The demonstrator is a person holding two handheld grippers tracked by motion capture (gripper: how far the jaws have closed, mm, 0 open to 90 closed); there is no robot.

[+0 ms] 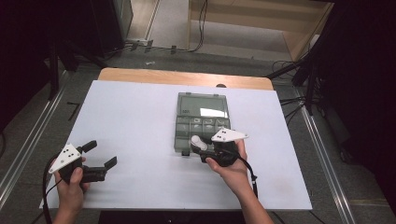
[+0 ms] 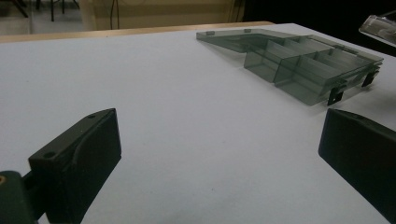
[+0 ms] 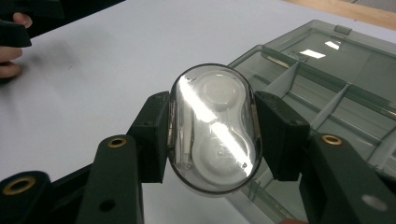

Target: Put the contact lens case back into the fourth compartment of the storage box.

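Note:
A smoky clear plastic organiser box (image 1: 201, 116) lies open on the white table, its lid flat behind the divided compartments (image 2: 299, 63) (image 3: 336, 88). My right gripper (image 1: 200, 145) is shut on a small oval clear case (image 3: 214, 128) with white round parts inside, held over the box's near left corner. The same oval case (image 1: 196, 141) appears white from above. My left gripper (image 1: 101, 154) rests low at the table's front left, open, with nothing between its jaws; its fingers (image 2: 77, 161) frame bare table.
The white sheet (image 1: 130, 121) covers a wooden table (image 1: 154, 75) whose far edge is bare. Cables and a wooden cabinet (image 1: 261, 23) lie on the floor beyond. Metal rails (image 1: 28, 144) run along both sides. Dark equipment stands at the right.

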